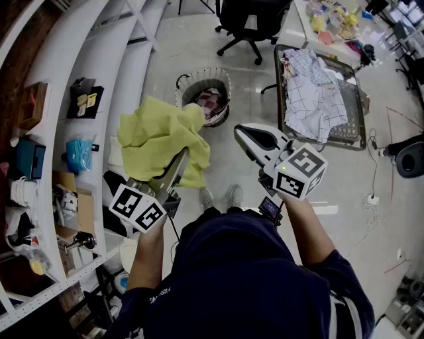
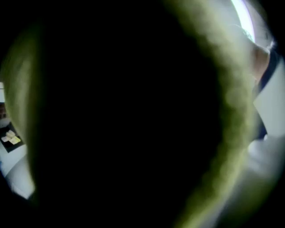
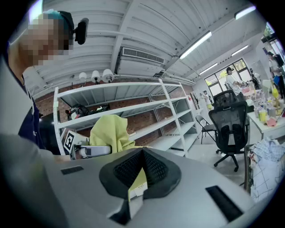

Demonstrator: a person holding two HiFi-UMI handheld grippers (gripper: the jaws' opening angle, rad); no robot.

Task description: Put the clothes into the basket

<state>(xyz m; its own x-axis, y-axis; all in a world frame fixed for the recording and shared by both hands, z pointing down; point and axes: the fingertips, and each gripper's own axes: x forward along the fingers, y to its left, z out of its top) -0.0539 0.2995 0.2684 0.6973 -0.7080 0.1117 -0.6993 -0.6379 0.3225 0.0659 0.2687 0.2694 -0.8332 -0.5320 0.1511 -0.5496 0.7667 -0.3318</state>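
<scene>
A yellow-green cloth [image 1: 159, 136] hangs bunched over the front of my left gripper [image 1: 179, 161], which is shut on it above the floor, just short of the basket. The jaws themselves are hidden under the fabric. In the left gripper view the cloth [image 2: 234, 111] covers the lens and leaves it almost dark. The round wire basket [image 1: 225, 78] stands on the floor ahead with patterned clothes [image 1: 211, 102] inside. My right gripper [image 1: 240, 130] is held level to the right of the cloth, shut with nothing in it. The right gripper view shows its pads [image 3: 153, 171] together, and the cloth [image 3: 111, 131] above the left gripper [image 3: 91, 150].
A table [image 1: 360, 126] at the right carries a heap of checked and white clothes [image 1: 311, 93]. White shelving [image 1: 63, 132] with small items runs along the left. A black office chair [image 1: 248, 20] stands behind the basket. The person's feet [image 1: 220, 196] are on the floor below the grippers.
</scene>
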